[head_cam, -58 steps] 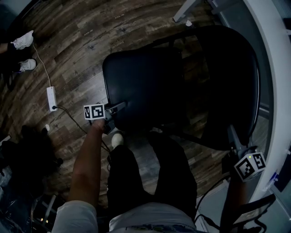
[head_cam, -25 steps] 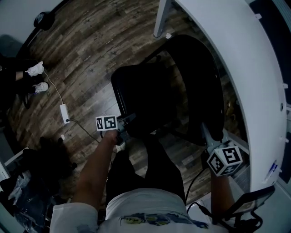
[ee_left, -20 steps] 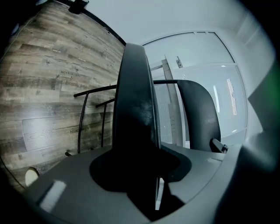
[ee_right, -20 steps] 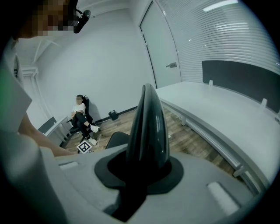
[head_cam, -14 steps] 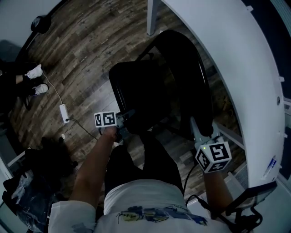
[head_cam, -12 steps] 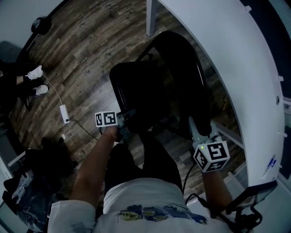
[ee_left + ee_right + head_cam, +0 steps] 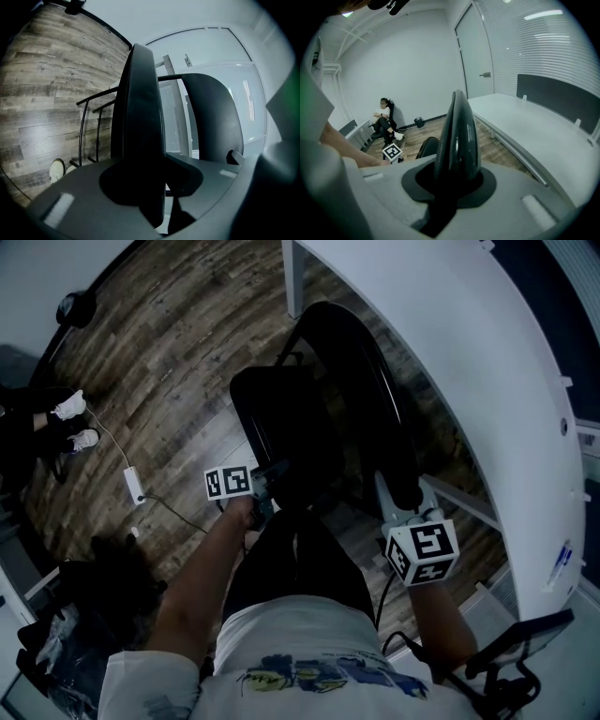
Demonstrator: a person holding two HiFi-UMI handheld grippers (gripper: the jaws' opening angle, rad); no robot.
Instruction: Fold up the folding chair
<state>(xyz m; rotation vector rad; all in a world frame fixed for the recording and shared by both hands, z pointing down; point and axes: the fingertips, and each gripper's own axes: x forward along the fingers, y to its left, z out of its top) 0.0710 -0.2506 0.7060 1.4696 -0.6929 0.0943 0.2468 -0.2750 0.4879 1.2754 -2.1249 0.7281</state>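
Standing nearly upright: folding chair [image 7: 323, 460], seat [image 7: 277, 413] alongside backrest [image 7: 370, 409].

"What is the person wearing?"

"A white T-shirt [image 7: 300, 652] with a blue print across the front, a short sleeve [image 7: 150, 688] on the left arm, and black trousers [image 7: 300, 559]."

"Any markings on the tools?"

"Each carries a white cube with black square markers: the left cube [image 7: 230, 481] and the right cube [image 7: 422, 551]. A thin black cable [image 7: 382, 606] hangs below the right one."
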